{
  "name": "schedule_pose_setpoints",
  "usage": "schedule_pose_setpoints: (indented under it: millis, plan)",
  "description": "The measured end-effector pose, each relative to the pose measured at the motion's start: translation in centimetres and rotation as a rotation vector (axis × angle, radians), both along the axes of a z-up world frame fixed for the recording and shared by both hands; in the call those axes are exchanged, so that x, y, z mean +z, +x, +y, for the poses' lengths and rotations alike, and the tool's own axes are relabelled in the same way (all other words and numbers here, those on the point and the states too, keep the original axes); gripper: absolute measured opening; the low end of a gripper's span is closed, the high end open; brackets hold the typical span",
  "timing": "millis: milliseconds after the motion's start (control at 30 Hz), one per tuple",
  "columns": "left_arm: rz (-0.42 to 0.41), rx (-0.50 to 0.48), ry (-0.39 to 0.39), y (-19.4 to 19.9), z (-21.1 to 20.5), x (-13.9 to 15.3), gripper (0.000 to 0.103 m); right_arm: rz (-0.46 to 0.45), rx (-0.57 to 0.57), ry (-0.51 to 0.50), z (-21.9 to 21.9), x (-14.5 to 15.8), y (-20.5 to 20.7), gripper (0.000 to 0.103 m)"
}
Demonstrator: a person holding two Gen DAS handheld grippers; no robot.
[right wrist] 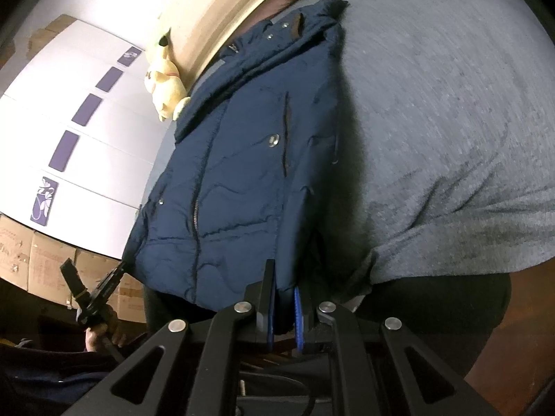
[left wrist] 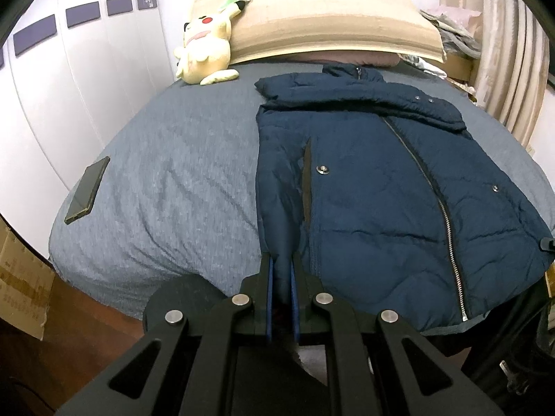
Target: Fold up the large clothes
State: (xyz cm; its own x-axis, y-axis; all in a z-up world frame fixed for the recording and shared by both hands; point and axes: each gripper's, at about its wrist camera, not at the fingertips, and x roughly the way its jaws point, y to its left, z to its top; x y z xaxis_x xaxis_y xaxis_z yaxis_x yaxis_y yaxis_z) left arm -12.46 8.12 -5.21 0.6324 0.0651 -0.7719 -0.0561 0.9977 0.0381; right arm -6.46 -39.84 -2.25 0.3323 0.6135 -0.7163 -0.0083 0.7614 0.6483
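Left wrist view, left to right. Far left of the left gripper [left wrist: 281, 267], beyond the bed's edge: white wardrobe doors [left wrist: 69, 79] with dark purple panels, a cardboard box [left wrist: 20, 277] low beside the bed. Ahead and to the left, flat on the grey bedcover [left wrist: 180, 180]: a dark phone [left wrist: 87, 190], well apart from the gripper. Further ahead, at the head of the bed: a yellow plush toy [left wrist: 204, 48] leaning against a beige headboard [left wrist: 329, 20]. Straight ahead and to the right: a navy padded jacket [left wrist: 381, 180], spread front-up on the bedcover, collar towards the headboard, zip running diagonally, sleeve folded across the chest. Left gripper clenched on the jacket's near left hem corner, navy fabric pinched between the blue pads [left wrist: 269, 291]. Far right: cream curtains [left wrist: 503, 52].

Right wrist view, left to right. Low on the left: a person's hand [right wrist: 100, 329] gripping the handle of the other gripper, cardboard boxes [right wrist: 45, 260] behind. Ahead and to the left: the same jacket [right wrist: 242, 173], plush toy [right wrist: 166, 83] beyond its collar. Right gripper [right wrist: 283, 294] clenched on the jacket's near right hem corner, fabric gripped between the blue pads [right wrist: 297, 315]. To the right: bare grey bedcover [right wrist: 451, 121], its edge hanging over a dark bed base, reddish floor [right wrist: 527, 294] beyond.
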Motion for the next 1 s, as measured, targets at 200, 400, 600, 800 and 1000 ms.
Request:
schedule_pose_setpoints:
  millis: [200,400,600,800,1000]
  plan:
    - [-0.033,-0.007,-0.002,-0.2,-0.1,1.0,0.008,-0.024,-0.002,0.016,-0.4,0.8,-0.4,0.009]
    - [-0.038,-0.008,0.005,-0.6,0.0,1.4,0.008,-0.029,0.004,0.022,-0.4,1.0,-0.8,0.009]
    - [-0.073,-0.023,0.026,-1.4,-0.5,2.8,0.008,-0.045,0.007,0.040,-0.6,1.6,-0.9,0.009]
    - [-0.108,-0.028,0.004,-0.8,-0.1,4.5,0.008,-0.074,-0.004,0.072,-0.8,2.4,-0.7,0.009]
    - [-0.159,-0.019,-0.024,0.3,0.1,6.2,0.008,-0.137,-0.019,0.131,-1.6,4.0,0.1,0.009]
